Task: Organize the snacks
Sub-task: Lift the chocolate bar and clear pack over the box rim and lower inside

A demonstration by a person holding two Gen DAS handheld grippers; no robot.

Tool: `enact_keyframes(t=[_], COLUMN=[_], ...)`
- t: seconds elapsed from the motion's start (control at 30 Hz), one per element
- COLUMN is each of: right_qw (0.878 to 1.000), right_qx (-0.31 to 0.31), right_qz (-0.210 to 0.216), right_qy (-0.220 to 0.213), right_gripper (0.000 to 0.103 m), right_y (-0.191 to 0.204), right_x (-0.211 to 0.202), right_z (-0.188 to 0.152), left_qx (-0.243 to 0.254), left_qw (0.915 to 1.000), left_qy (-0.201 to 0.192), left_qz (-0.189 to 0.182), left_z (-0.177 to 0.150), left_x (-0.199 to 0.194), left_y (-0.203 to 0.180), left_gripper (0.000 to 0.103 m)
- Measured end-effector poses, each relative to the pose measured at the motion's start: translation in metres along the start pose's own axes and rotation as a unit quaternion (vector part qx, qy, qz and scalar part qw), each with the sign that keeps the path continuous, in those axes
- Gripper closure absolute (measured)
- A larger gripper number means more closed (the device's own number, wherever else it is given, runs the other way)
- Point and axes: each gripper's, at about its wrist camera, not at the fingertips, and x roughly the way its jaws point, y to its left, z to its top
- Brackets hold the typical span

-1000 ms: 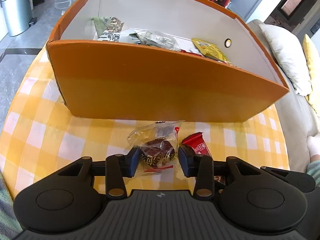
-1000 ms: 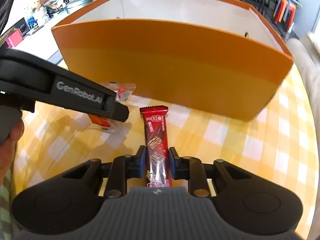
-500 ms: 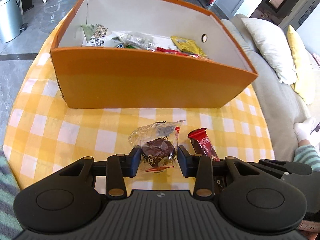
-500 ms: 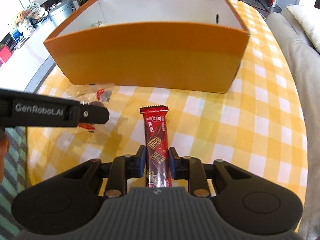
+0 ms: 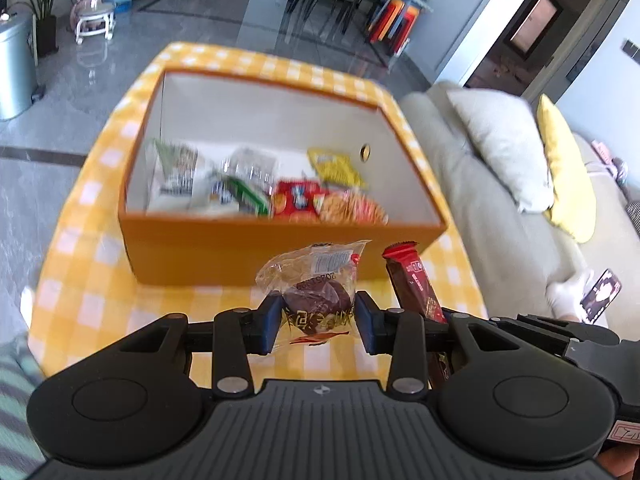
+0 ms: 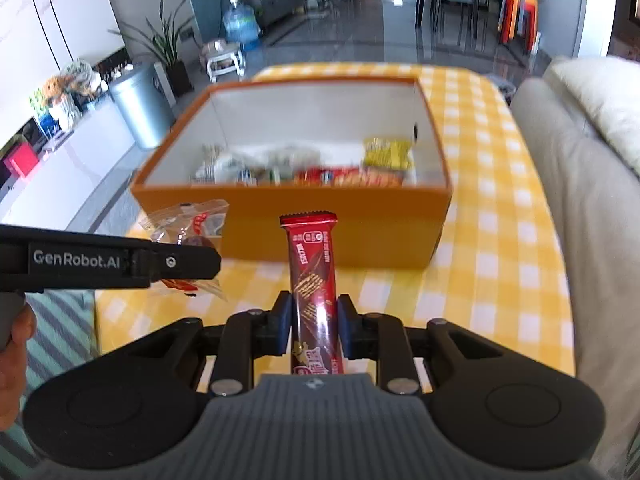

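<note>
— Tablecloth (image 5: 92, 280) first: yellow and white checks, with that orange box (image 5: 200, 252) sitting in the middle of it, open at the top. See it?

— Yes. White inside, and a heap of snack packets (image 5: 328, 200) along its near wall: a yellow one, red ones, a green and white one. A pale sofa (image 6: 580, 200) runs along the right side of the table.

— Now the two tools. What's the left gripper (image 5: 316, 318) got?

— A chocolate cake in a clear wrapper (image 5: 316, 280). Its jaws are pressed onto the dark cake from both sides, and the crinkled top of the wrapper sticks out past the tips, toward the box. It's held up in front of the near wall, on the near side of the rim.

— And the right gripper (image 6: 314, 326)?

— Clamped on a red chocolate bar (image 6: 314, 272), about halfway along it. The bar lies lengthwise between the fingers, the far half poking forward, its crimped end overlapping the front of the box.

— Side by side, then?

— Just beside each other, the bar to the right of the cake, both short of the box opening. I can't tell if they touch.
</note>
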Motion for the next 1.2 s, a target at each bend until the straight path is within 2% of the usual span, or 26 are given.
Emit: enact_keyframes(t=[0.27,0.53,0.8,1.0,1.2], right_qw=[0.999,0.998,0.997,0.993,0.984], right_qx=[-0.007,-0.023,-0.064,-0.113,-0.157], right_qz=[0.006,-0.003,-0.029,-0.044,-0.065], right_qy=[-0.033,-0.052,-0.028,0.012,0.047], right_gripper=[0.082,0.082,0.083,0.083,0.083], right_y=[-0.002,-0.003,-0.001,-0.002,-0.002], right_x=[-0.009,0.008,0.052,0.095,0.131], right_z=[0.036,0.085,0.123,0.128,0.131], left_qx=[0.016,0.033,0.055,0.053,0.07], left_qw=[0.9995,0.999,0.998,0.9959,0.9916], left_qy=[-0.029,-0.028,0.008,0.06,0.091], left_qz=[0.003,0.009,0.031,0.043,0.06], left_z=[0.04,0.078,0.101,0.111,0.117], left_x=[-0.005,0.01,0.047,0.087,0.119], left_y=[-0.002,0.0,0.004,0.016,0.015], left_gripper=[0.059,0.059,0.059,0.059,0.059])
